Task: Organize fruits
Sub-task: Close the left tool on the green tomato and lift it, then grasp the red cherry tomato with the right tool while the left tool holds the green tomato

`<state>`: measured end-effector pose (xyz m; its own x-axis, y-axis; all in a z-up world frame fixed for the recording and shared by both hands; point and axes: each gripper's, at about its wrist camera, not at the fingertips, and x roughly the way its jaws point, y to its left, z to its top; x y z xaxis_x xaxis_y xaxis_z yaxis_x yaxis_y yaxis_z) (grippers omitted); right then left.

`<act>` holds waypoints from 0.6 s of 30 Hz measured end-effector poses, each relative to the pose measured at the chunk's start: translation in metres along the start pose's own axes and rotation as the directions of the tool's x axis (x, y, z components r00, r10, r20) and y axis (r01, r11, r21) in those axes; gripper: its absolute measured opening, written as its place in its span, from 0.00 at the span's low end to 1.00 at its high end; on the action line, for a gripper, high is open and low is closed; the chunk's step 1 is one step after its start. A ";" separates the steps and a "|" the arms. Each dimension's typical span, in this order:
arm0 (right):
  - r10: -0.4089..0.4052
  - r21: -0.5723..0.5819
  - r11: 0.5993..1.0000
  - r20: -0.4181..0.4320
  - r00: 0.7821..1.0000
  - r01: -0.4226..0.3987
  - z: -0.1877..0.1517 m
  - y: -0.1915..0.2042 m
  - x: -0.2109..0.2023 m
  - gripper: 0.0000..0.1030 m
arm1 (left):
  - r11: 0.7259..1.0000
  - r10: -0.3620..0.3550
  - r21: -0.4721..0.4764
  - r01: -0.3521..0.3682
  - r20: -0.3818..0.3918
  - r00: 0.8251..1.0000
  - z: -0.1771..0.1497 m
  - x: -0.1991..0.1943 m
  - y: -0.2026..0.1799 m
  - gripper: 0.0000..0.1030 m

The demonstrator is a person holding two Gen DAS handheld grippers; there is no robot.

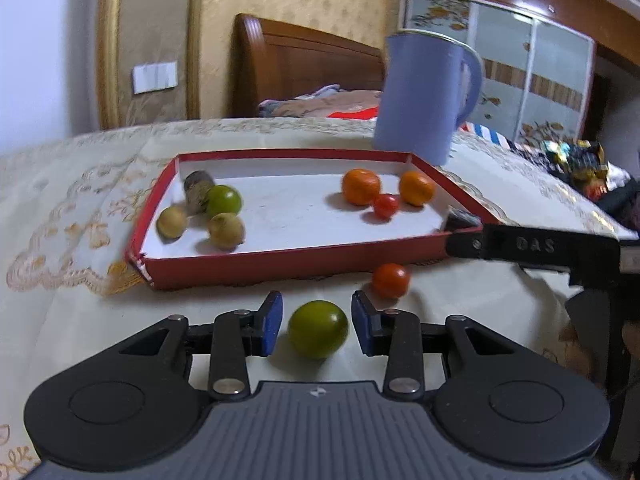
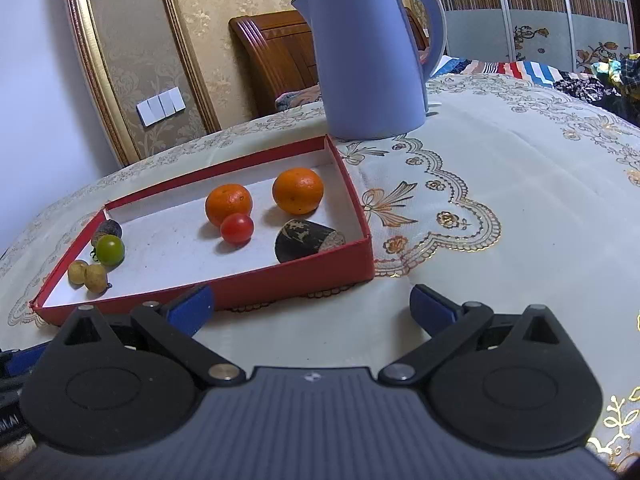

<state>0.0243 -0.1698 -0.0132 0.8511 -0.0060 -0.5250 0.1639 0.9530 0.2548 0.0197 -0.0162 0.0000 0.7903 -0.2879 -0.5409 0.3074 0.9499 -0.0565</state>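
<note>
While the green fruit point(image 1: 317, 329) lies on the tabletop point(image 1: 460, 320) between the left gripper's point(image 1: 317, 322) spread fingers, near the red tray point(image 1: 256, 268), they should squeeze it gently at its middle, lest it roll off.

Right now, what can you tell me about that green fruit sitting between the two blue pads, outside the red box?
The green fruit is round, smooth and slightly glossy, yellow-green with a darker shaded side. It rests on the cream embroidered tablecloth, in front of the red tray and outside it. It sits between the blue pads of the open left gripper, with a gap visible on each side, so nothing grips it. A red tomato lies just beyond it, apart.
</note>
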 end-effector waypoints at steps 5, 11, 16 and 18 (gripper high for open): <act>0.000 -0.002 1.000 -0.003 1.000 0.000 0.000 0.001 0.000 1.00 | 0.999 0.030 0.029 -0.029 -0.047 0.998 -0.001 0.012 -0.005 0.38; -0.001 -0.007 1.000 -0.005 1.000 0.001 0.000 0.002 0.001 1.00 | 0.999 0.030 0.030 -0.028 -0.051 0.998 -0.003 0.011 -0.003 0.32; 0.002 -0.016 1.000 -0.004 1.000 -0.002 0.000 0.003 0.001 1.00 | 0.996 0.081 0.029 -0.080 -0.035 0.996 -0.004 0.010 -0.003 0.32; 0.002 -0.028 1.000 0.002 1.000 -0.002 0.000 0.005 0.000 1.00 | 0.993 0.117 -0.009 -0.117 -0.033 0.993 -0.002 0.011 0.005 0.32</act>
<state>0.0252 -0.1654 -0.0124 0.8526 -0.0047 -0.5225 0.1482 0.9611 0.2331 0.0290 -0.0142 -0.0079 0.8029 -0.1709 -0.5711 0.2082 0.9781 -0.0001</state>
